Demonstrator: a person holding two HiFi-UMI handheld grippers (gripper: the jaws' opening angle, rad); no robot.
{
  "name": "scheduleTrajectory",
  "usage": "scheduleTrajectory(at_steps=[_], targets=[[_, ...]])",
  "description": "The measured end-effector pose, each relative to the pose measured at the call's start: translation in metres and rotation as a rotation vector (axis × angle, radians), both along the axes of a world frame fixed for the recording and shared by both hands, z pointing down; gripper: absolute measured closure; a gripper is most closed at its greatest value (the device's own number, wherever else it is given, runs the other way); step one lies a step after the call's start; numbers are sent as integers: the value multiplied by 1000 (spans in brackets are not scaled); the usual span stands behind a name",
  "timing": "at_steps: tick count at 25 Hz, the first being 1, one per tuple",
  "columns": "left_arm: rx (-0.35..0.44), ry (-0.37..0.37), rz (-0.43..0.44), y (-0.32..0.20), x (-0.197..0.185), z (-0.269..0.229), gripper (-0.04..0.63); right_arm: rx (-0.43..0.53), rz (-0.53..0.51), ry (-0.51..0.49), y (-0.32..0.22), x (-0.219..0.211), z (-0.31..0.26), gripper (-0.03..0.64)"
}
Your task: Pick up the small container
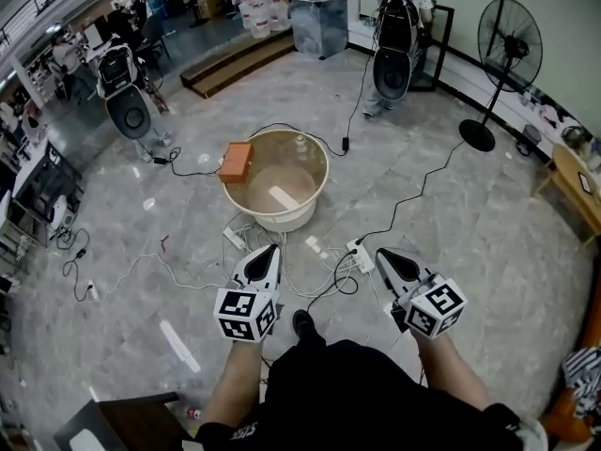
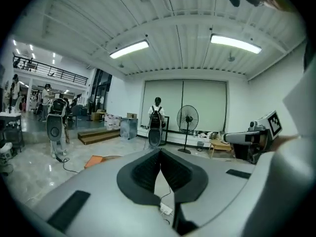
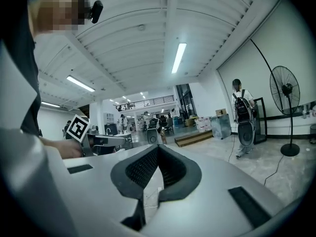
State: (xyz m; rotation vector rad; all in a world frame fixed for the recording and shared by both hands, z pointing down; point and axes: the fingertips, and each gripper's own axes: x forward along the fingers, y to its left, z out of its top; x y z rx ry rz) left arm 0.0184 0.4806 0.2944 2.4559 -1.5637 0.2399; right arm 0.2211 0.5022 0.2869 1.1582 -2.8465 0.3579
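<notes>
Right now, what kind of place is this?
Probably a big indoor workshop or test hall: loose cables and a power strip on the stone floor, a standing fan, and a person wearing a backpack rig.

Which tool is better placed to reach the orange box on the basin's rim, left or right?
Left, probably. The left tool points toward the basin, on the side of the orange box; the right tool is farther off. Both are shut and must open first.

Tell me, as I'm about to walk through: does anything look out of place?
Yes: an orange block perches on the left rim of the tub, and loose cables with a power strip sprawl across the floor, a trip hazard.
</notes>
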Motion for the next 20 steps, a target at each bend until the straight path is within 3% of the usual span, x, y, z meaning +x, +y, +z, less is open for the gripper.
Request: scheduleTrajectory(at_steps=[4,12,20], targets=[[9,77,17,-53,-30,-9,581,14,-52,46,-50,-49,-3,603],[8,78,78,-141,-95,-12,581,-35,-72,18,-143,-151,-9,603],[8,91,43,-181,-152,-1,581,-47,-140,67,-181,-227,-5,603]])
